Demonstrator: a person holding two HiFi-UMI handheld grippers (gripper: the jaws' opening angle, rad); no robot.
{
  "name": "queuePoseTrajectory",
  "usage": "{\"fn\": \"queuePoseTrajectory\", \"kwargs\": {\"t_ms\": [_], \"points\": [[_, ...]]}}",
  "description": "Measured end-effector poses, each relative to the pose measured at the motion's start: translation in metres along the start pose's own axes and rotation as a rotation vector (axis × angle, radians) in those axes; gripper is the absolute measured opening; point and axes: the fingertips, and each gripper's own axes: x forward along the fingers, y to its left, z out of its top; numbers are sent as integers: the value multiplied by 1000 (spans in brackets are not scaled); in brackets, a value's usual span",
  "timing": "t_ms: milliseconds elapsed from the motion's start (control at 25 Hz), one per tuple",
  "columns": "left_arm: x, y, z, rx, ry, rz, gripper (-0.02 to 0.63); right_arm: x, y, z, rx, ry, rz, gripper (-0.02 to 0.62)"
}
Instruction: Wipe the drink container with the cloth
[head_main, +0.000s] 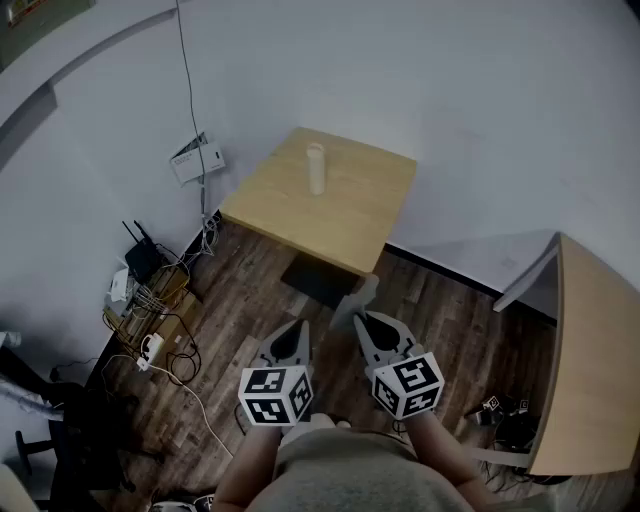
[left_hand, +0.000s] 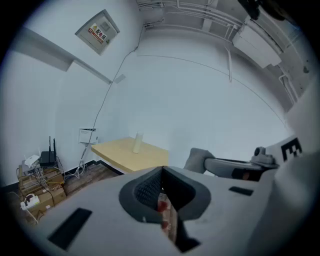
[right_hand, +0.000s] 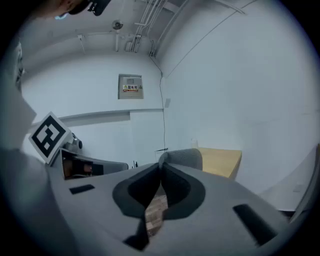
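Plainly the wiping has not begun. The dark wood-plank floor fills most of the lower half of the head view. The person stands on it, well apart from the square light-wood table, which sits against the pale wall in the upper middle of the frame.

Towards that table's upper left corner stands the tall pale cylindrical drink container, upright and alone, with nothing touching it. It looks narrow, smooth and off-white. It is too small here to show any label, lid detail or dirt. The left gripper view shows it as a small upright tube left of centre, on the table top.

Low in the middle of the head view, the two grippers sit side by side close to the person's body. The right claw is clamped on a soft grey cloth, a bunched wad that pokes out past its tips toward the table. The left claw has its jaws pressed together with nothing between them.

By my reading, only the cloth pickup is done. The walk to the table, steadying the container and all the rubbing are left to do.
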Motion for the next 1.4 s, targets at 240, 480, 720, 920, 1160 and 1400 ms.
{"fn": "queuePoseTrajectory", "kwargs": {"t_ms": [240, 480, 720, 920, 1160, 1400], "points": [[-2, -5, -1, 20, -8, 23, 2, -4, -2, 1, -12, -12, 13, 8], [-3, -4, 1, 0, -17, 26, 2, -4, 0, 2, -28, -8, 35, 8], [4, -2, 0, 1, -13, 41, 2, 0, -6, 3, 15, -24, 63, 8], [20, 4, 2, -6, -15, 52, 2, 13, -18, 3, 23, -16, 62, 8], [53, 29, 12, -23, -13, 62, 2, 45, -38, 5, 29, -1, 40, 8], [102, 51, 33, -21, -8, 42, 2, 93, -66, 22, 17, -5, 27, 8]]}}
